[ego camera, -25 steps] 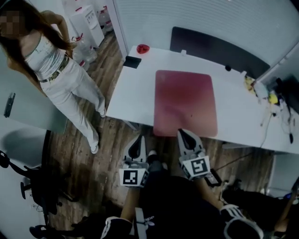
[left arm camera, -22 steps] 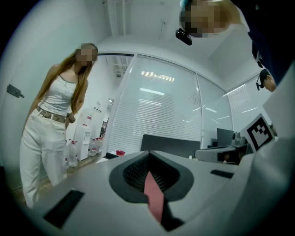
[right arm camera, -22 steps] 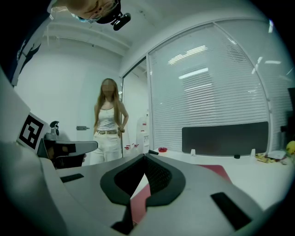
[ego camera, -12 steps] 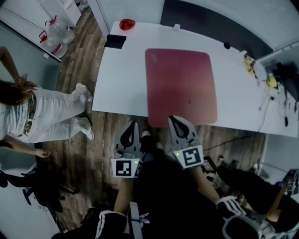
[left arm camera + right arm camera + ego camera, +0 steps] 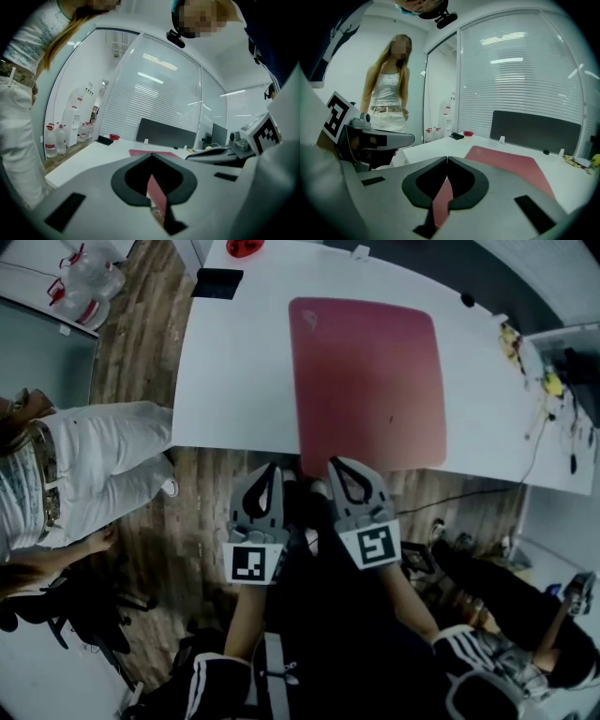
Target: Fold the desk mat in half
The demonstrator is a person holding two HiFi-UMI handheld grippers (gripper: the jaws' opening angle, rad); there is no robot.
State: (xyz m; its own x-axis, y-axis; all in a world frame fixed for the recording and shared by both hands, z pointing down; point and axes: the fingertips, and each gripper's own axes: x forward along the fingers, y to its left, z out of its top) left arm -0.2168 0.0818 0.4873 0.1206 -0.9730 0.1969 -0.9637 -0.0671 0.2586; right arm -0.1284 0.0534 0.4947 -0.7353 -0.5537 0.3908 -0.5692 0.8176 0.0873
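Observation:
A dark red desk mat (image 5: 366,381) lies flat and unfolded on the white table (image 5: 234,381), its near edge at the table's front edge. My left gripper (image 5: 270,468) and right gripper (image 5: 337,463) hover side by side just in front of that edge, over the wooden floor. Both are shut with nothing in them. The right gripper's tips sit just short of the mat's near left corner. In the right gripper view the mat (image 5: 511,165) stretches ahead of the closed tips (image 5: 447,158). From the left gripper view the mat (image 5: 146,153) shows as a thin strip beyond the closed tips (image 5: 152,155).
A black flat object (image 5: 217,282) and a red item (image 5: 246,247) sit at the table's far left corner. Cables and small things (image 5: 553,390) crowd its right end. A person in white trousers (image 5: 94,465) stands at the left. Water bottles (image 5: 84,282) and a black chair (image 5: 84,615) are on the floor.
The head view has shifted, so the table sits higher in the frame. The person at the left has bent over and moved towards the frame's left edge. Both grippers stay shut at the table's front.

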